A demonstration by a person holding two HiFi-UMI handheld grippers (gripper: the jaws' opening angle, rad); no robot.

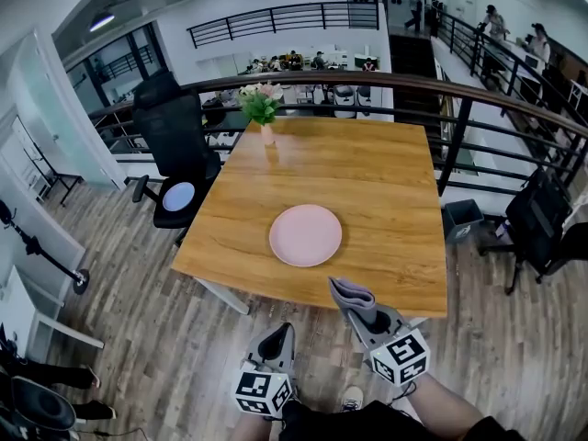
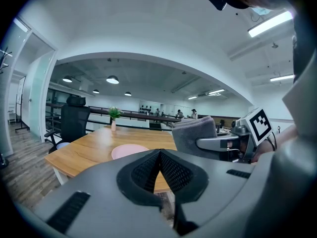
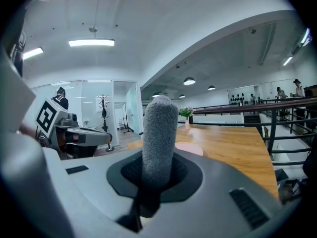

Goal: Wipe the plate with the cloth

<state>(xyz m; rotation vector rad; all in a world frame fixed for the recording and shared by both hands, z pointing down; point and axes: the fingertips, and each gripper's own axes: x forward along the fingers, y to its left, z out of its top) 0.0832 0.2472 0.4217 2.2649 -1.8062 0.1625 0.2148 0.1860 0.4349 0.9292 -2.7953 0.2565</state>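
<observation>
A round pink plate [image 1: 305, 235] lies flat near the wooden desk's [image 1: 367, 168] front edge, while a folded grey cloth [image 1: 349, 289] stands clamped in the right tool [image 1: 356, 307].

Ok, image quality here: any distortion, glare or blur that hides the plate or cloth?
Head view: evenly lit, sharp, fisheye bows the railing; plate and cloth plain. Left gripper view: heavy fisheye, dark corners, the plate partly behind the left tool. Right gripper view: the cloth fills the centre, slightly soft, covering part of the plate.

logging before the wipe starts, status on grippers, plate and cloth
Left gripper shut, empty. Right gripper shut on grey cloth, short of the pink plate. Plate bare, nothing between.
</observation>
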